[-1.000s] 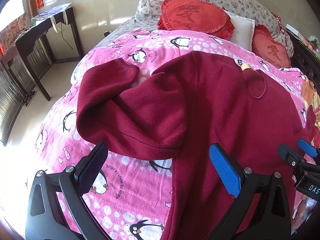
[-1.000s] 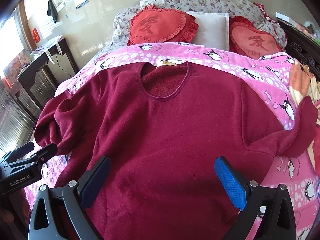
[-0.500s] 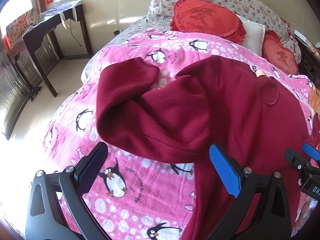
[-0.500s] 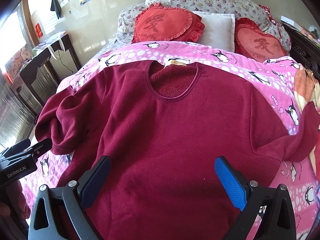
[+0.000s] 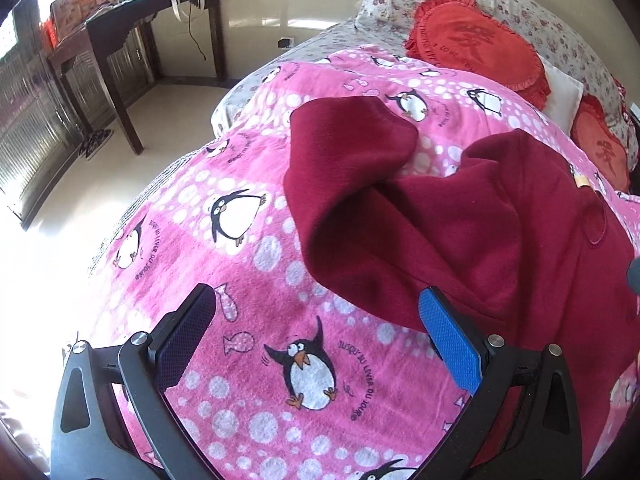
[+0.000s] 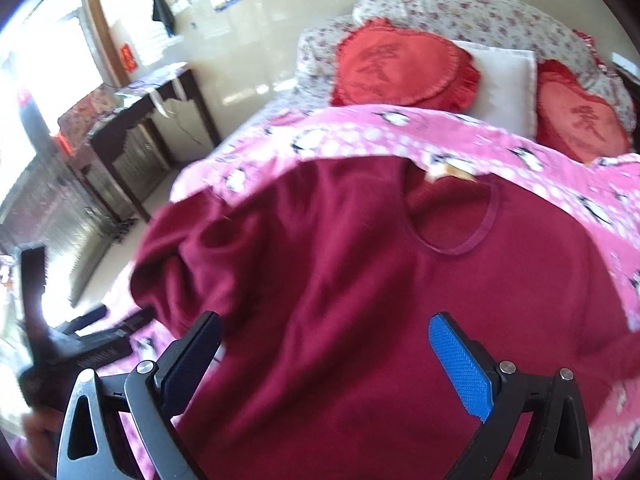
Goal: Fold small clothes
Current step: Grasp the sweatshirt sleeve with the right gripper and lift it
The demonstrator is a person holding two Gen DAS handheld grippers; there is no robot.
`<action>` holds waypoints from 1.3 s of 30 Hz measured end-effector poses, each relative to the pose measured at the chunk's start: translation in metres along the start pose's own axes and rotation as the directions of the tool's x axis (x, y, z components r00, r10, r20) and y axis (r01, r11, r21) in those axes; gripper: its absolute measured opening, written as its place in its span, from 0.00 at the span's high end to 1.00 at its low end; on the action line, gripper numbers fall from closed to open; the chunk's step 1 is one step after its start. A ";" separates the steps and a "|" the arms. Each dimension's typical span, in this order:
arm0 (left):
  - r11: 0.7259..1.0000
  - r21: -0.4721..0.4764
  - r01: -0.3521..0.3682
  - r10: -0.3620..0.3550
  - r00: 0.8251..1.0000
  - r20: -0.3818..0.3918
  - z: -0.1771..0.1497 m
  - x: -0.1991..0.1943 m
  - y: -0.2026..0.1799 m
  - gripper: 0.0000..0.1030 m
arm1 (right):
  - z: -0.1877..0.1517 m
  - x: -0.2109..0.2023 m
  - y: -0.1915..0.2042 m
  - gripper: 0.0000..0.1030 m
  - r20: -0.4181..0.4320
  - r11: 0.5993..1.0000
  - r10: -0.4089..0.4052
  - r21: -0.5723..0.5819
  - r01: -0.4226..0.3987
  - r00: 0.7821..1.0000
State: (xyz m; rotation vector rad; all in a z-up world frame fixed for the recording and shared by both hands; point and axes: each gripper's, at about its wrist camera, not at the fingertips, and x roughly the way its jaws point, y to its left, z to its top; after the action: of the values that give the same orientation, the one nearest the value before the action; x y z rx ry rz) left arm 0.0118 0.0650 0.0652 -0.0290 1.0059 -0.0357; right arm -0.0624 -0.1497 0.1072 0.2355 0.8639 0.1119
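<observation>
Far left: dark wooden side table (image 5: 156,16) against the wall, its top cluttered with items too washed out by window glare to identify. Near left, low in the right wrist view: left gripper (image 6: 96,332), blurred, its fingers cut short by smear, so separation unreadable there. In its own view, left gripper (image 5: 316,344) spread wide, nothing between the pads, hovering over pink penguin-print fleece blanket (image 5: 240,280). Centre: dark red fleece pullover (image 5: 500,240) lying flat on the blanket, collar toward the far pillows; left sleeve (image 5: 348,160) doubled back on itself, cuff hidden under the fold. Right edge of the pullover cut off in the left wrist view. Right wrist view motion-blurred throughout; pullover (image 6: 380,300) and round neckline (image 6: 460,220) recognisable, label at the collar only a pale streak. Right gripper (image 6: 324,364) released, jaws far apart above the pullover's near hem, touching nothing visible. Far right: two red heart-shaped frilled cushions (image 6: 404,64) resting on floral pillows (image 6: 480,16), the right cushion partly hidden behind the blanket.
</observation>
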 end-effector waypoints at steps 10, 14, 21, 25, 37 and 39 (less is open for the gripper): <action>0.997 -0.075 -0.004 0.002 1.000 -0.024 0.006 0.018 0.032 0.01 | 0.077 0.065 0.076 0.18 -0.046 0.975 0.211 -0.056 -0.213 0.976; 0.998 -0.067 -0.001 -0.001 0.999 -0.033 0.008 0.024 0.035 0.01 | 0.095 0.123 0.096 0.19 -0.140 0.978 0.198 -0.033 -0.204 0.970; 0.997 -0.073 0.011 -0.016 0.998 -0.059 0.007 0.037 0.038 0.01 | 0.090 0.198 0.103 0.19 -0.284 0.987 0.159 0.022 -0.159 0.946; 0.998 -0.070 0.007 -0.012 0.998 -0.065 0.006 0.040 0.038 0.01 | 0.083 0.220 0.100 0.35 -0.295 0.990 0.142 0.056 -0.131 0.945; 0.997 -0.072 0.024 -0.024 1.000 0.009 0.012 -0.001 0.042 0.01 | 0.128 0.059 0.072 0.94 0.049 0.960 0.278 0.002 -0.278 0.959; 0.997 -0.069 0.029 -0.027 0.999 0.031 0.010 -0.013 0.039 0.01 | 0.135 0.003 0.052 0.94 0.164 0.964 0.266 -0.013 -0.267 0.950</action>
State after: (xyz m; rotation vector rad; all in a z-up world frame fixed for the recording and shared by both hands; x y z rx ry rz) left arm 0.0140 0.1051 0.0801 -0.1072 0.9768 -0.0259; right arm 0.0425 -0.1199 0.2027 0.3653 0.6647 0.3363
